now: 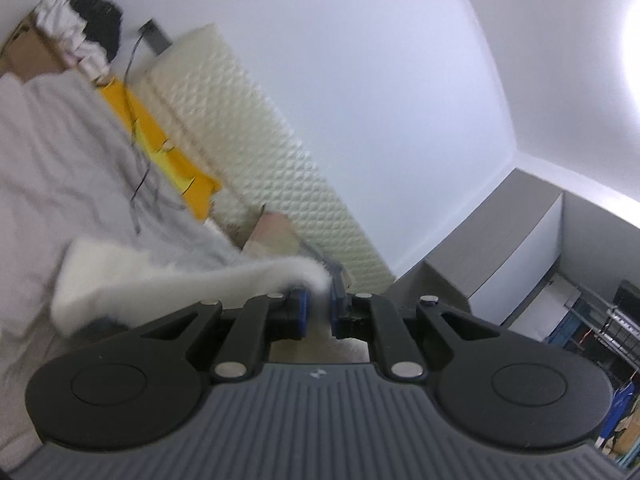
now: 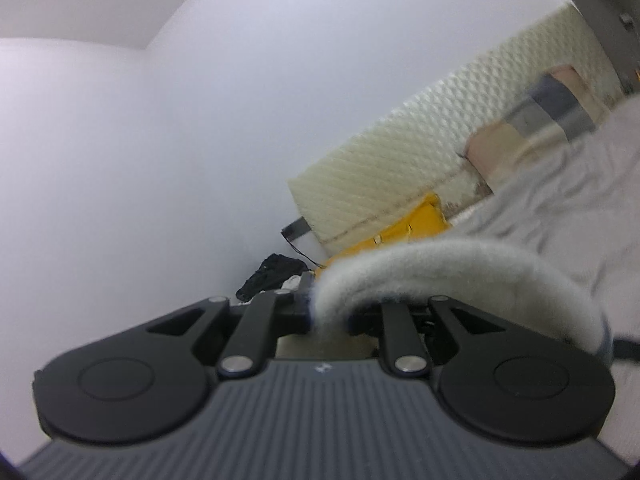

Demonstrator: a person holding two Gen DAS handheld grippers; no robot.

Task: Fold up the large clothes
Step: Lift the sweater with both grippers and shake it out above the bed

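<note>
A white fleecy garment (image 1: 168, 284) hangs from my left gripper (image 1: 319, 300), which is shut on its edge; the cloth trails down to the left over a pale grey sheet (image 1: 60, 160). In the right wrist view the same white fleecy garment (image 2: 460, 264) arcs from my right gripper (image 2: 330, 316), which is shut on its edge, over to the right. Both grippers are tilted and lifted above the bed. The fingertips are mostly hidden by the fleece.
A cream quilted mattress (image 1: 240, 128) leans on the white wall. A yellow cloth (image 1: 160, 140), a cardboard box (image 1: 28, 52) with dark and white clothes, and a small pink box (image 1: 276, 232) lie behind the bed. Grey cabinets (image 1: 500, 240) stand at right.
</note>
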